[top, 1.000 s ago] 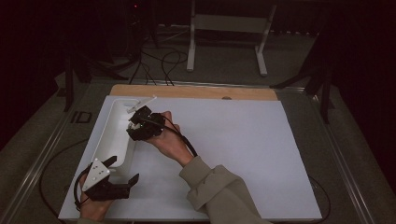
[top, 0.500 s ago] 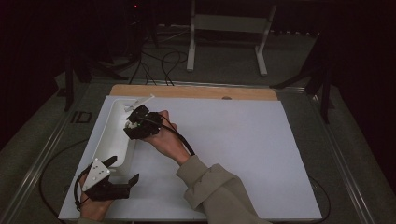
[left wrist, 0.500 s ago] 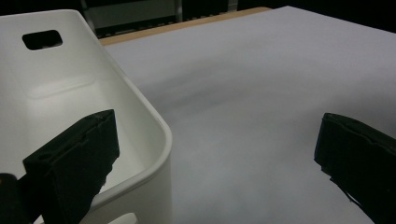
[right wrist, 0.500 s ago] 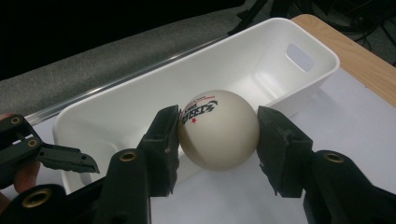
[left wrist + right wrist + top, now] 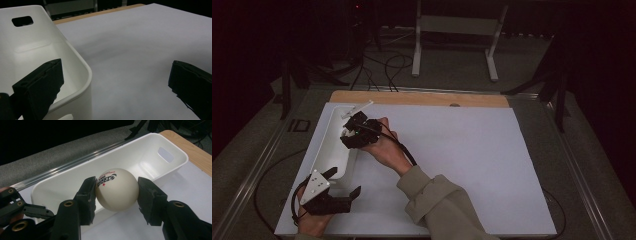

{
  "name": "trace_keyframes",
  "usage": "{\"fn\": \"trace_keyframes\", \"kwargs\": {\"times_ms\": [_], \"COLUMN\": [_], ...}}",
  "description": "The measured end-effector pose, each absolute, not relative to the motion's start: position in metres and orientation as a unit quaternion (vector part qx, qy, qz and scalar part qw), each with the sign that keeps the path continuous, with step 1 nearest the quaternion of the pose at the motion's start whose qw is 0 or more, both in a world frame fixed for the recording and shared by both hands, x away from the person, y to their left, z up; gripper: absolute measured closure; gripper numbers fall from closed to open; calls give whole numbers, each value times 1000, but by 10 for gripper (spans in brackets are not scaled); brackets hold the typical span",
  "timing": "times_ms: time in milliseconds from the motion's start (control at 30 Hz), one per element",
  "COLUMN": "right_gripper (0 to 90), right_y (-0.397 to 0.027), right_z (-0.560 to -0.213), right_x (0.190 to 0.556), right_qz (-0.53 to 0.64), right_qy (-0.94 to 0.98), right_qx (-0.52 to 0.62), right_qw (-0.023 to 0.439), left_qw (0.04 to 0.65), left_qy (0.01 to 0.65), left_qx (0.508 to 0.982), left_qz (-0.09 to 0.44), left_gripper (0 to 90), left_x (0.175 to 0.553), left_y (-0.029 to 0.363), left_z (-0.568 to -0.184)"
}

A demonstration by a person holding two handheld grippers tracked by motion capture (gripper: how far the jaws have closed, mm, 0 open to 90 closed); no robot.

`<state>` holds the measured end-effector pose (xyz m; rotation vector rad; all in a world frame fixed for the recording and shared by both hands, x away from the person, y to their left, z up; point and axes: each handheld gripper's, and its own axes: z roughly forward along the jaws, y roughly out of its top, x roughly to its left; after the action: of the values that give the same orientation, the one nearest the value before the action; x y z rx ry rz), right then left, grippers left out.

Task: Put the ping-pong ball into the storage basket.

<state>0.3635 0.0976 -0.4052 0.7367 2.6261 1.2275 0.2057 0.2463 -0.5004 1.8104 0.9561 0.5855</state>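
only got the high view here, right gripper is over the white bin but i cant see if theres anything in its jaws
Observer: Yes. In the right gripper view, the right gripper is shut on a white ping-pong ball, one jaw on each side of it.
Operator: any marking on it
Observer: Red and dark print faces the camera, beside the left-hand jaw. It is too small to read.
Operator: anything already in the bin
Observer: The part of the white bin that the right gripper view shows is bare; it has a handle slot in its far end wall.
Operator: and the left gripper
Observer: The left gripper is open, holding nothing, its jaws straddling the bin's near corner.
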Motion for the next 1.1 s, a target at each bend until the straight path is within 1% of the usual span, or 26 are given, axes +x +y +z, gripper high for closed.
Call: {"fn": "trace_keyframes", "kwargs": {"times_ms": [633,1100], "right_gripper": [509,509], "right_y": [115,116], "right_z": [-407,-409], "right_x": [359,361], "right_qz": [410,412], "right_qy": [877,874], "right_qx": [241,249], "right_qw": [69,62], "left_qw": [485,485], "left_qy": [392,392], "left_qx": [744,744], "left_qz": [240,240], "left_gripper": [5,5], "left_x": [206,206], "left_y": [247,247], "left_z": [-500,-500]}}
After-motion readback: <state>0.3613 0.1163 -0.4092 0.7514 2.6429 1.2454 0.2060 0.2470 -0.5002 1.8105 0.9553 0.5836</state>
